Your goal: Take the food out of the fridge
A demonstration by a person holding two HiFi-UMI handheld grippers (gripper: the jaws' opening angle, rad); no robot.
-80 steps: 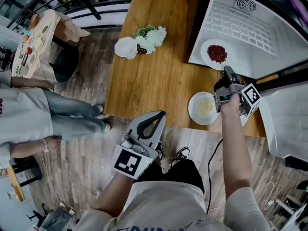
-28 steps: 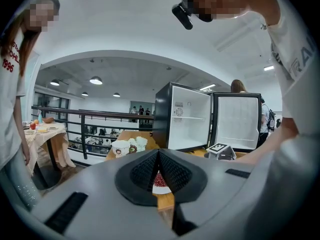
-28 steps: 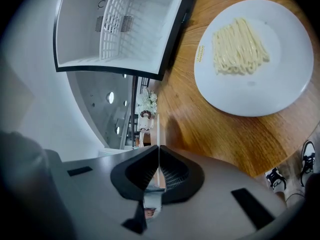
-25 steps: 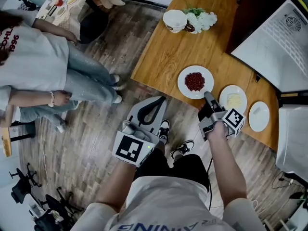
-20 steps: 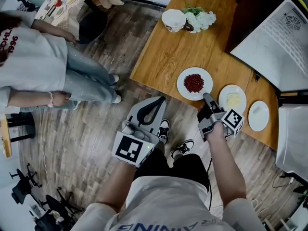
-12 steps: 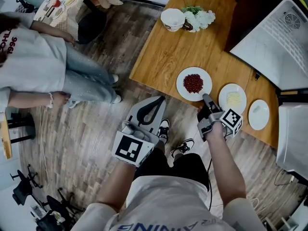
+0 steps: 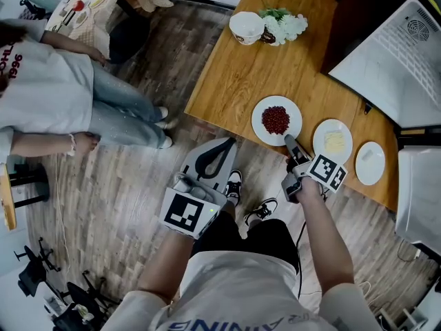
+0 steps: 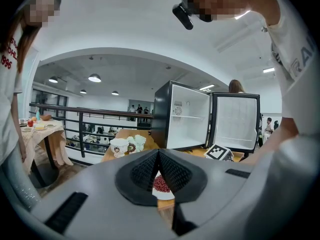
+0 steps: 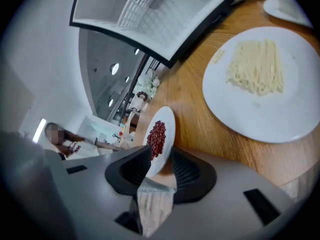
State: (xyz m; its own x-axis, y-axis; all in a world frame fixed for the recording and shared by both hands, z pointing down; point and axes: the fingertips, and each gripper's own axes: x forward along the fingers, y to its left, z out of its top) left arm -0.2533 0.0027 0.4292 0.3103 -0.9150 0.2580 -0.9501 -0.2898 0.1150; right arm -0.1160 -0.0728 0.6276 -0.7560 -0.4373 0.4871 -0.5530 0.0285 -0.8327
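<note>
A white plate of red beans (image 7: pixel 276 120) (image 9: pixel 159 139) (image 8: pixel 161 185) rests near the front edge of the wooden table (image 7: pixel 234 74). My right gripper (image 7: pixel 289 142) (image 9: pixel 160 154) is open; its jaws have just been opening, with the plate's near rim between them and not pressed. To the right are a plate of noodles (image 7: pixel 334 142) (image 9: pixel 260 84) and a third white plate (image 7: pixel 371 163) (image 9: pixel 290 6). The black fridge (image 8: pixel 185 116) stands open with bare white shelves. My left gripper (image 7: pixel 227 147) (image 8: pixel 158 153) hangs shut and empty over the floor.
A cup (image 7: pixel 247 27) and white flowers (image 7: pixel 284 25) stand at the table's far end. The open fridge door (image 7: pixel 393 61) lies at upper right. A person in jeans (image 7: pixel 83 109) stands on the wooden floor at left. A white appliance (image 7: pixel 420 198) sits at the right edge.
The red bean plate, inside the fridge at first, now lies on the table by the noodle plate. The right gripper has rolled and its jaws have parted. The left gripper stayed still.
</note>
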